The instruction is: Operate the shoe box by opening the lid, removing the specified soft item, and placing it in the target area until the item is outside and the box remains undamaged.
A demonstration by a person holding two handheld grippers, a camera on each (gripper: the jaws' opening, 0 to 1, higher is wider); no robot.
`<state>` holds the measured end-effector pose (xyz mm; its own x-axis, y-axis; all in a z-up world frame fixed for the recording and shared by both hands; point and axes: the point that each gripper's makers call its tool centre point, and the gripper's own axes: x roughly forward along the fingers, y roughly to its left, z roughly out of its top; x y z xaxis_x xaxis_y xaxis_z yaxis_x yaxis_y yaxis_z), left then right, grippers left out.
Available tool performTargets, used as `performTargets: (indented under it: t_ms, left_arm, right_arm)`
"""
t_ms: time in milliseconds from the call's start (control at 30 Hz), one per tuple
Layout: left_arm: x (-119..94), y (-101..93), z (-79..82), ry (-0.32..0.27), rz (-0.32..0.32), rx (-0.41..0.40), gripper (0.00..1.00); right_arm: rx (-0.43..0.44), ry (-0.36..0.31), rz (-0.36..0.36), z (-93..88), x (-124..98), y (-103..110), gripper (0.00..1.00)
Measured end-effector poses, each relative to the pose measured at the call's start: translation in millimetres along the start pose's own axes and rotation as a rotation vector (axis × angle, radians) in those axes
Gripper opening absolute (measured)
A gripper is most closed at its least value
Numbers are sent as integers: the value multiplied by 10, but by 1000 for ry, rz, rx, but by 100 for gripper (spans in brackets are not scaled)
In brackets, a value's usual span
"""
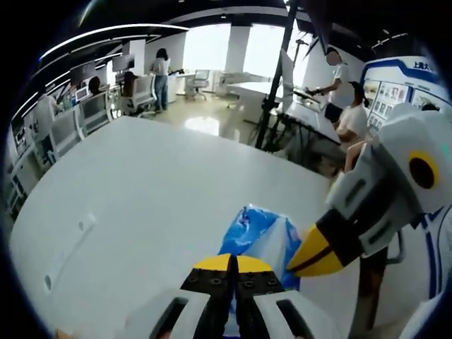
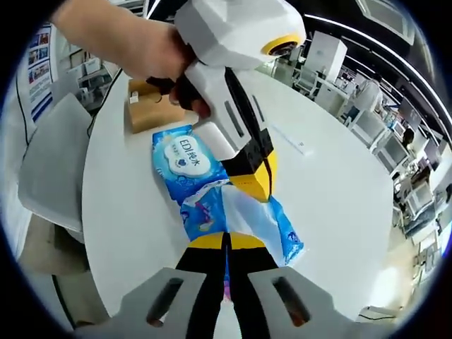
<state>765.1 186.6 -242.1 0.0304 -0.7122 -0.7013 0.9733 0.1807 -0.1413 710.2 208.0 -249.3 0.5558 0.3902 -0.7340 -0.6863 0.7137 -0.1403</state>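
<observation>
A blue soft pack of wet wipes (image 2: 191, 169) stretches over the white table (image 2: 332, 183); I cannot tell whether it rests on it. My right gripper (image 2: 226, 241) is shut on the pack's near end, with a strip of the pack showing between the jaws. A hand holds my left gripper (image 2: 256, 180), which comes down from above with its yellow tips pinched on the pack's middle. In the left gripper view the pack (image 1: 254, 236) runs from my shut left gripper (image 1: 233, 265) to the right gripper (image 1: 314, 254) at its edge. A brown cardboard box (image 2: 152, 106) sits behind the pack, partly hidden.
A grey chair (image 2: 53, 162) stands at the table's left edge. Beyond the wide bare tabletop (image 1: 141, 191) are office desks with chairs (image 1: 92, 113), a black tripod stand (image 1: 275, 92) and people standing and sitting (image 1: 339, 92).
</observation>
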Motion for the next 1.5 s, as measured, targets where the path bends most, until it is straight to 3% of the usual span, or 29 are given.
performTargets:
  t_ms: [633,1500]
  left_arm:
    - [331,-11,-148,42,-19,-4,0]
    - [438,-3,-187,52,-36,-19,0]
  right_arm:
    - [67,24,13,-334,170,-66,0]
    - [64,42,20,-461,237,-36,0]
